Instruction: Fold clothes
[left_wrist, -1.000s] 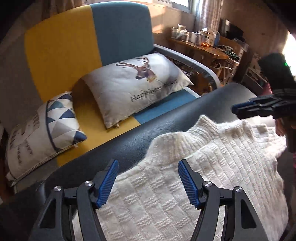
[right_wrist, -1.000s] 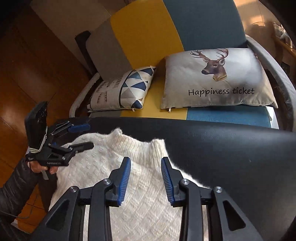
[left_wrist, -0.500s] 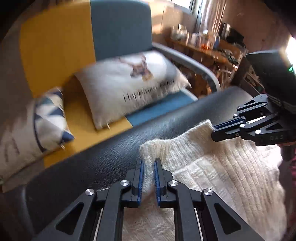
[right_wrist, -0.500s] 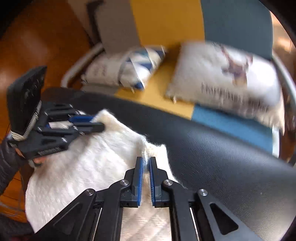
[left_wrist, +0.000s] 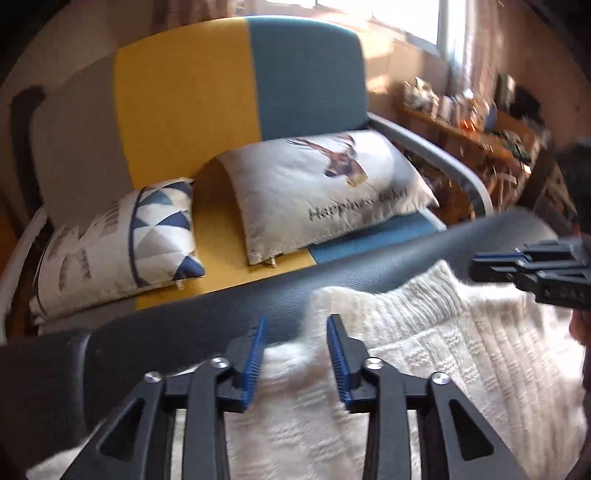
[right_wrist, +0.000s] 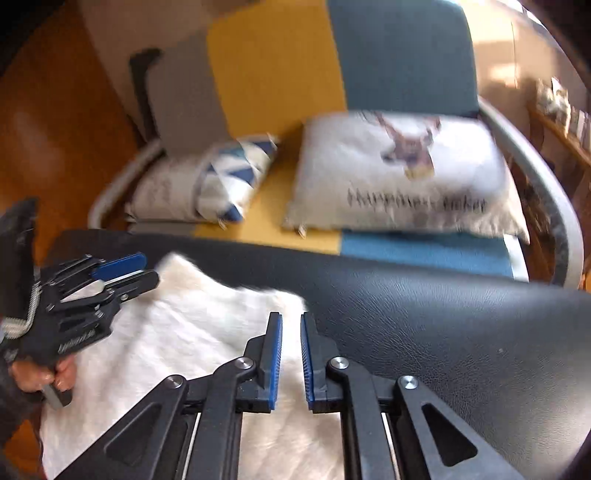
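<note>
Black leather surface (right_wrist: 461, 332) under white sweater (left_wrist: 424, 350) (blurred); left hand-held gripper (left_wrist: 297, 354) parted.

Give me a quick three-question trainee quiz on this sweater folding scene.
1. True or false: the white sweater lies on the black surface.
2. Which gripper's jaws stand wider apart: A left, B right?
3. Fill in: the cushion with writing shows a ____ head.

Key: 1 true; 2 A; 3 deer.
</note>
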